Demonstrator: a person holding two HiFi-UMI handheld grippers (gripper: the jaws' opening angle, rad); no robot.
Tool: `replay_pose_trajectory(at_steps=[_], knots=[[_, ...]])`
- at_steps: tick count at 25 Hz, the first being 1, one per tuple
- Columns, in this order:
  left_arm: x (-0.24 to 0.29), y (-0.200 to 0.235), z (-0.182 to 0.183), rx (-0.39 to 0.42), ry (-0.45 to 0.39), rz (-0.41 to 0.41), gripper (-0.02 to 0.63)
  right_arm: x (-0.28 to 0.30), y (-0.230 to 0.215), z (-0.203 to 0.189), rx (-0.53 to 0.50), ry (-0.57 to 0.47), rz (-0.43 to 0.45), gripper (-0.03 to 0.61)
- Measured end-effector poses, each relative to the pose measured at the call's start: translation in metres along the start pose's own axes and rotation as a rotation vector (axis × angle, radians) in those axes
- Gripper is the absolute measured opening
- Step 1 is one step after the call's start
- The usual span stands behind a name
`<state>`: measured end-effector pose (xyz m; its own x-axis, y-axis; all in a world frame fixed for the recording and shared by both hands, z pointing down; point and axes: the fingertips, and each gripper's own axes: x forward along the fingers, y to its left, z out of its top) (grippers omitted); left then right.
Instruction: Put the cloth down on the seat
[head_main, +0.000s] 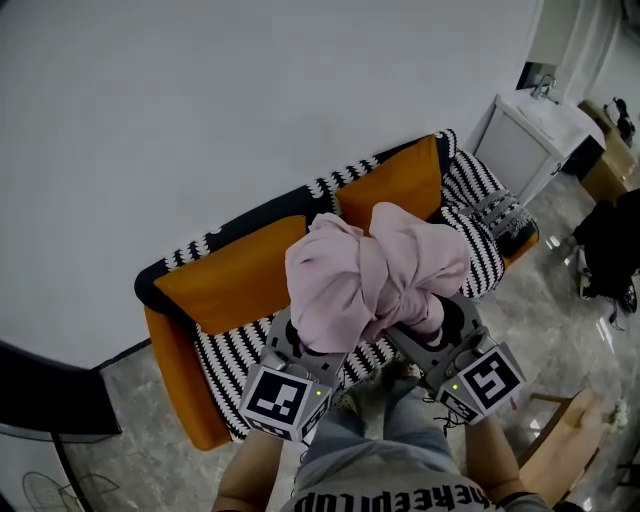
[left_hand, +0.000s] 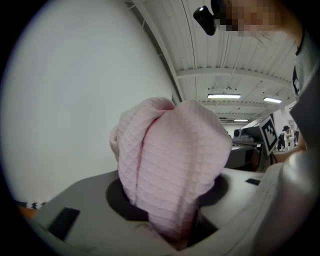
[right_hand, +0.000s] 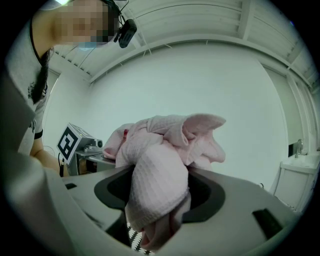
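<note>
Looking soft, light and floppy, the cloth (head_main: 375, 270) grabs fine anywhere by a fold. Left claw (left_hand: 170, 225) and right claw (right_hand: 157, 220) each pinch a bunch of it, seat (head_main: 225, 355) at 12 o'clock.

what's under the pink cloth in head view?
The left tongs and right tongs, each shut on the cloth; lower down, the striped sofa seat. The cloth hides the jaw tips and the seat's middle, so anything lying there cannot be seen.

Left tool (left_hand: 172, 212) clamps pink cloth (left_hand: 170, 155) — wall (left_hand: 75, 100) behind.
</note>
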<state>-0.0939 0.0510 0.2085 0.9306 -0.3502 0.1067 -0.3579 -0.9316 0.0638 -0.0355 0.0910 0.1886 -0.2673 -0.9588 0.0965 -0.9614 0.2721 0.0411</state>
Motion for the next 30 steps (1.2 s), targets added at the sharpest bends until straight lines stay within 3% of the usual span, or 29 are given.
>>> replay_pose_trajectory(at_steps=[11, 21, 30], knots=[[0.041, 0.01, 0.003, -0.028, 0.034, 0.114, 0.245, 0.022, -0.047, -0.002, 0.002, -0.008, 0.116, 0.293], [0.092, 0.036, 0.0, -0.039, 0.01, 0.279, 0.245, 0.059, -0.102, -0.011, -0.004, 0.011, 0.279, 0.293], [0.129, 0.061, -0.022, -0.085, 0.059, 0.4, 0.247, 0.096, -0.139, -0.036, 0.016, 0.06, 0.414, 0.295]])
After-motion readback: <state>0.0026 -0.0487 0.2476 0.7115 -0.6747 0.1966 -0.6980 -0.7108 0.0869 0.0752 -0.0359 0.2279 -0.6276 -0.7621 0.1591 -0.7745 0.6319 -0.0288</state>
